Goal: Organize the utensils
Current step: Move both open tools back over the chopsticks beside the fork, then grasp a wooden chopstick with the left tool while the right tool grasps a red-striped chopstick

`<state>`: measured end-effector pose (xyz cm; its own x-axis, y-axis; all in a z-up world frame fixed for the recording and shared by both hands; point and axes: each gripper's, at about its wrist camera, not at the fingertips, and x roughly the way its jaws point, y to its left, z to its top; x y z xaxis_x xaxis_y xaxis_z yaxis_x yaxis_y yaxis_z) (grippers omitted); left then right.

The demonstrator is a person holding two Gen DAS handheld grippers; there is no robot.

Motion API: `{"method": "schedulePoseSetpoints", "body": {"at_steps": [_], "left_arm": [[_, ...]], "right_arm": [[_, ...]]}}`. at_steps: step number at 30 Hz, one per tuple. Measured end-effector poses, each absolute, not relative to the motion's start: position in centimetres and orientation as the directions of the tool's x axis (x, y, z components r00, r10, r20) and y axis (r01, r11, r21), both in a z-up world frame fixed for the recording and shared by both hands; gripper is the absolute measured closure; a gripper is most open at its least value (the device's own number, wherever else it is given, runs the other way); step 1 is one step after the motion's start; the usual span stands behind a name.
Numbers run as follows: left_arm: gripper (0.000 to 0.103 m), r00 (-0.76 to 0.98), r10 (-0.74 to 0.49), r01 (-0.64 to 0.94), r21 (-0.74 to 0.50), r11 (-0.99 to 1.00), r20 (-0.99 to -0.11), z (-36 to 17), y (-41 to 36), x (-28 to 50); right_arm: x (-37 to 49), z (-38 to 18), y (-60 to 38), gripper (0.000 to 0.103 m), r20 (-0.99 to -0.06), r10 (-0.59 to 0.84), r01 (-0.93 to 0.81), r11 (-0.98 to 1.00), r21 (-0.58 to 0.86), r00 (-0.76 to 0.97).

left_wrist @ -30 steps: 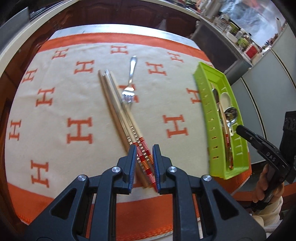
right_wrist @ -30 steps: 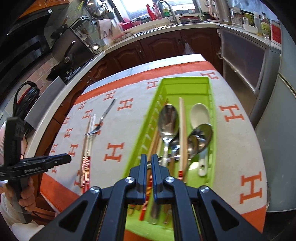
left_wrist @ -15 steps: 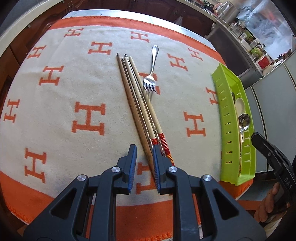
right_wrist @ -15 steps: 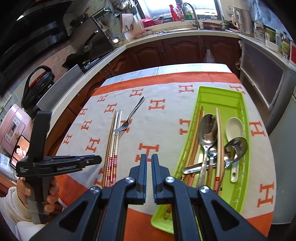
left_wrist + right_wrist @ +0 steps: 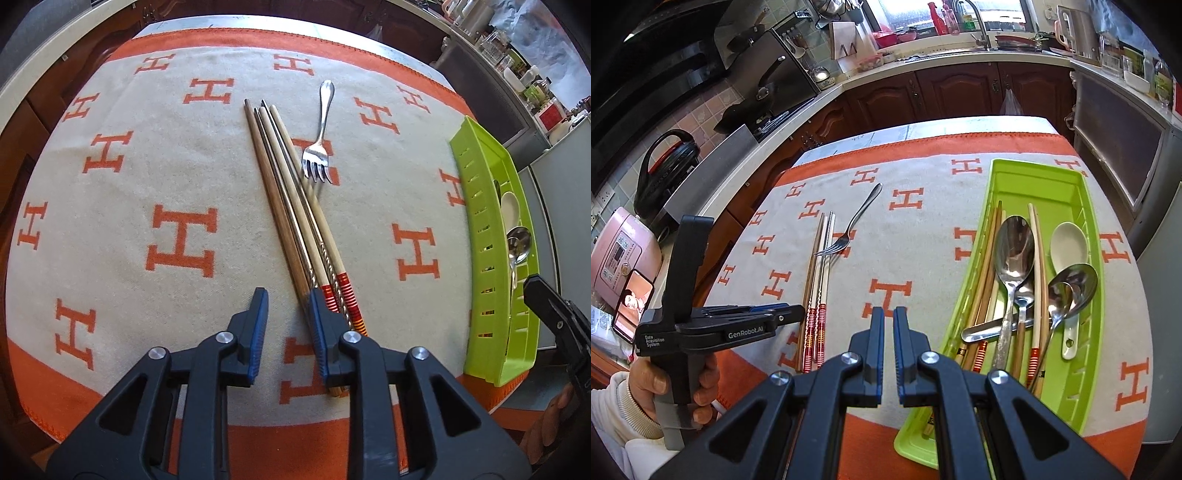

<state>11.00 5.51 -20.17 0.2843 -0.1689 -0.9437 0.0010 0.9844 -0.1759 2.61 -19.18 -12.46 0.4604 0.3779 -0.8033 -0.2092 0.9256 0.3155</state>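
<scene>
Utensils are split between the cloth-covered surface (image 5: 110, 229) and the green tray (image 5: 1082, 206). Since a second ago your left gripper (image 5: 286, 302) has spread its fingers from a narrow gap to a wide one, and it holds nothing. It has slid leftward, so the bundle of chopsticks (image 5: 291, 206) no longer runs between the fingers but passes under the right one. Your right gripper (image 5: 888, 321) has drawn off the tray to hover over the cloth beside it, its fingers still close together with a thin gap and nothing between them.

On the cloth, the chopsticks lie side by side, red-banded ends toward you. The fork (image 5: 319, 147) lies just right of them, its tines touching or overlapping the nearest stick.

To the right, the tray holds several chopsticks along its left side, a large steel spoon (image 5: 1012, 254), another chopstick, a white ceramic spoon (image 5: 1069, 247) and smaller steel spoons (image 5: 1071, 284), heaped and overlapping.
</scene>
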Motion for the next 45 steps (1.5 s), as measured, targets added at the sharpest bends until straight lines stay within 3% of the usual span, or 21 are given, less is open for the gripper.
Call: {"method": "schedulePoseSetpoints", "body": {"at_steps": [7, 27, 32, 34, 36, 45], "left_arm": [[0.066, 0.296, -0.127, 0.002, -0.133, 0.991, -0.947, -20.2, 5.0, 11.3], [0.066, 0.326, -0.059, -0.027, -0.072, 0.997, -0.943, -20.4, 5.7, 10.8], [0.072, 0.355, 0.005, -0.002, 0.005, 1.0, -0.935, -20.6, 4.8, 10.7], [0.088, 0.361, 0.006, -0.011, 0.002, 1.0, -0.932, -20.5, 5.1, 10.7], [0.098, 0.364, 0.005, -0.026, -0.005, 1.0, -0.931, -20.5, 5.7, 10.7], [0.098, 0.379, -0.082, -0.05, -0.109, 0.993, -0.922, -20.5, 8.2, 9.8]], "right_arm": [[2.4, -13.0, -19.1, 0.098, -0.801, 0.386, -0.205, 0.922, 0.327, 0.457], [2.0, -13.5, -18.9, 0.098, -0.798, 0.406, -0.218, 0.914, 0.343, 0.446], [2.0, -13.7, -18.3, 0.098, -0.802, 0.408, -0.23, 0.912, 0.338, 0.437], [2.1, -13.7, -18.1, 0.098, -0.805, 0.406, -0.238, 0.913, 0.332, 0.433], [2.2, -13.7, -17.5, 0.098, -0.808, 0.406, -0.251, 0.912, 0.326, 0.427], [3.8, -14.4, -13.0, 0.098, -0.828, 0.439, -0.312, 0.888, 0.339, 0.349]]}}
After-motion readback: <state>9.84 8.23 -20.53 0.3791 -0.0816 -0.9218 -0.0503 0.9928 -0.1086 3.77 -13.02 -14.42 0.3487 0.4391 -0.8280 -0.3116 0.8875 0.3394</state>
